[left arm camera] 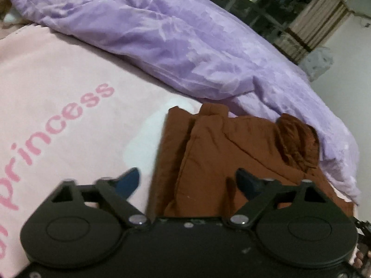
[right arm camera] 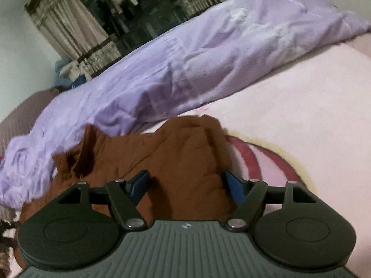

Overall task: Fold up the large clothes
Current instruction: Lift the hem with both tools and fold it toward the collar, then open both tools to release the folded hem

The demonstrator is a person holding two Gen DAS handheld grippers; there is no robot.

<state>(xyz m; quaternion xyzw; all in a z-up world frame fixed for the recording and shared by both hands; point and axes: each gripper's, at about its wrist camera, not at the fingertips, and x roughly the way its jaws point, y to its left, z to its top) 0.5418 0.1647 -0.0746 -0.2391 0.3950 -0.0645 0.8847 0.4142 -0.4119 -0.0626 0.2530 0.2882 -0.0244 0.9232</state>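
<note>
A rust-brown garment [left arm camera: 222,153] lies partly folded on a pink bed cover [left arm camera: 58,92] printed with "princess". My left gripper [left arm camera: 187,181] is open, held just above the garment's left edge; one blue finger is over the pink cover, the other over the brown cloth. In the right wrist view the same garment [right arm camera: 176,153] lies bunched, with a raised fold in the middle. My right gripper [right arm camera: 186,185] is open, its blue fingers either side of that fold, holding nothing.
A crumpled lilac duvet [left arm camera: 174,37] lies along the far side of the bed, touching the garment; it also shows in the right wrist view [right arm camera: 185,64]. Beige curtains [right arm camera: 67,30] and a dark window stand behind. A red and white print [right arm camera: 262,159] marks the cover.
</note>
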